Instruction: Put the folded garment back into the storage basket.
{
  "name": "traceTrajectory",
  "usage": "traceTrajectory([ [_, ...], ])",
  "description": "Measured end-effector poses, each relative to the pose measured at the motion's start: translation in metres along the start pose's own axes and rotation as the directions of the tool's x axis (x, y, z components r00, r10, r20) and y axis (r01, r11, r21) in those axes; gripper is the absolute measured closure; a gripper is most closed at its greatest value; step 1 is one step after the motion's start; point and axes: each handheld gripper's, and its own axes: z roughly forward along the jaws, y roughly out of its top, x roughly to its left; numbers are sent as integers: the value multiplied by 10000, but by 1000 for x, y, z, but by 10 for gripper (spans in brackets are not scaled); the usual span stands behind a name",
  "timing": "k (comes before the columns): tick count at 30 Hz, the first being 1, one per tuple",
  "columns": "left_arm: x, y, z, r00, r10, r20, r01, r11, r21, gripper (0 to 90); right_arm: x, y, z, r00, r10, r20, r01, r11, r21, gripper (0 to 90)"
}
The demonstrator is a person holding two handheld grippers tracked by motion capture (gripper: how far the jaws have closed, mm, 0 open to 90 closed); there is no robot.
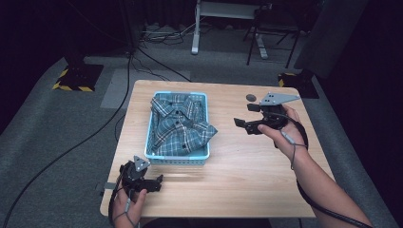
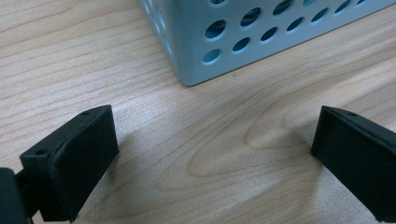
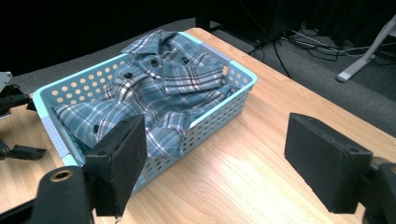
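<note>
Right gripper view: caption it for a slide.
Open right hand-held gripper faces a plaid shirt draped over the rim of a light blue perforated basket.

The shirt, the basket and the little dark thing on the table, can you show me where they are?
shirt [image 1: 179,124], high view, on the plaid front.
basket [image 3: 46,95], right gripper view, on its pale blue rim.
little dark thing [image 1: 251,97], high view, on its middle.
</note>
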Motion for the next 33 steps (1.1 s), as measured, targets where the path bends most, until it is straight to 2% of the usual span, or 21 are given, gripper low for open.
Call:
traceTrajectory([
  [16,0,0,0,10000,-1,-5,1,10000,3,2,-21,-23,-29,9981,242,562,-241,9997,-25,209],
  [33,0,-1,-1,10000,31,21,-31,10000,6,2,-33,-45,-50,9942,304,1033,-319,9994,133,196],
])
